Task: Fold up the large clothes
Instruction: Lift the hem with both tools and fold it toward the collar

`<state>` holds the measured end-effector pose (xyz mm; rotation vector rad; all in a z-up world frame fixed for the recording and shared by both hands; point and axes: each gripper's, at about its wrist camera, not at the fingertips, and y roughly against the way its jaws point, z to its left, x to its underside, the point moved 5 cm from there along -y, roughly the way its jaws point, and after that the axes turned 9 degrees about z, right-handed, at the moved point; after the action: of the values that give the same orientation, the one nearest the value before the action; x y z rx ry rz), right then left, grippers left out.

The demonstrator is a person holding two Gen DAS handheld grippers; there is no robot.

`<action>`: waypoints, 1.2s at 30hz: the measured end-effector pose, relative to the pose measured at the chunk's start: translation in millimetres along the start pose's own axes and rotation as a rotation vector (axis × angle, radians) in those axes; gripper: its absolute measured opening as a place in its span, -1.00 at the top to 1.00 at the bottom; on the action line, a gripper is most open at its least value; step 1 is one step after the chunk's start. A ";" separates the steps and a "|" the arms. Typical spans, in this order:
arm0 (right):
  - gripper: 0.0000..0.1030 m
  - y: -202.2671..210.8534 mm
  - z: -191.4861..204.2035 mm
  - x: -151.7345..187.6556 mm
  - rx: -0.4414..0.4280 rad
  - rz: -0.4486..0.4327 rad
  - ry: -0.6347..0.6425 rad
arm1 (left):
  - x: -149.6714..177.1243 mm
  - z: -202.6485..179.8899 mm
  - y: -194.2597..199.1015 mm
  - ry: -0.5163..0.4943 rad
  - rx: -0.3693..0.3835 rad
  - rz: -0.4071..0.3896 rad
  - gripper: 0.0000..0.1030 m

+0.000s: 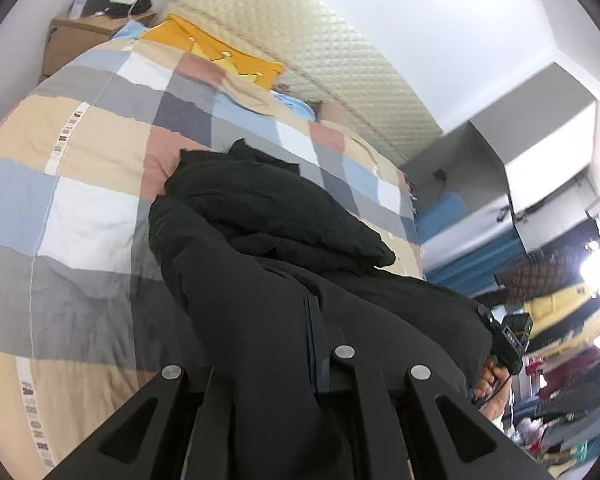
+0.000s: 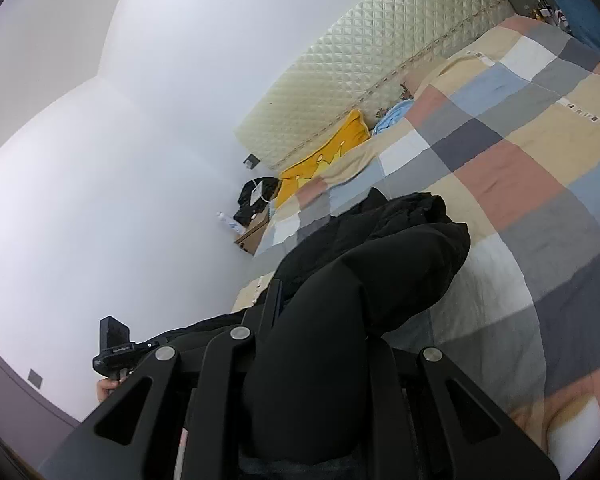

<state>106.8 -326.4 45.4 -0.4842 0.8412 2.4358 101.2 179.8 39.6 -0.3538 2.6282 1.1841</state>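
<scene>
On the checked quilt (image 1: 80, 208), a black padded coat (image 1: 268, 216) lies bunched, its long axis running from both grippers toward the quilted headboard (image 1: 340, 52). Left hand-held gripper (image 1: 276, 376) and right hand-held gripper (image 2: 312, 364) each stand clamped on a near edge, equally close, lifting it off the bed.

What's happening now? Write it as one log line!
left gripper: shut on black coat | right gripper: shut on black coat | coat: partly lifted, far end bunched on checked quilt
</scene>
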 end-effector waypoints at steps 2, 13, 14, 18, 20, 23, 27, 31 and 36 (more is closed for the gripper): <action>0.68 15.4 7.7 7.2 -0.004 -0.010 0.010 | 13.6 -9.7 8.2 -0.013 0.015 0.010 0.85; 0.68 80.6 29.7 31.6 -0.057 -0.106 0.007 | 31.4 -52.5 34.8 -0.025 0.034 -0.003 0.84; 0.68 77.3 26.2 27.1 -0.046 -0.105 -0.001 | 24.6 -53.4 28.6 -0.032 0.015 0.003 0.84; 0.68 58.3 7.3 6.4 -0.006 -0.083 -0.043 | -4.6 -49.6 8.1 -0.044 -0.045 0.011 0.84; 0.67 50.2 0.3 -3.4 0.017 -0.073 -0.058 | -24.4 -42.0 -5.9 -0.026 -0.061 0.023 0.83; 0.67 33.9 -8.9 -21.5 0.053 -0.046 -0.074 | -54.0 -34.2 -24.3 -0.055 -0.108 0.006 0.83; 0.67 9.7 -23.2 -49.3 0.129 -0.031 -0.099 | -88.6 -24.1 -54.3 -0.033 -0.162 -0.010 0.82; 0.67 -22.6 -50.2 -76.6 0.185 -0.015 -0.189 | -118.6 -11.1 -88.1 0.002 -0.219 -0.010 0.82; 0.67 -60.5 -75.4 -103.9 0.301 0.053 -0.215 | -153.5 2.8 -130.5 0.012 -0.307 -0.020 0.80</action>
<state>237.0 -370.8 11.0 -0.0882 1.1115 2.3006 287.2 116.6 -5.7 -0.4413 2.4445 1.5856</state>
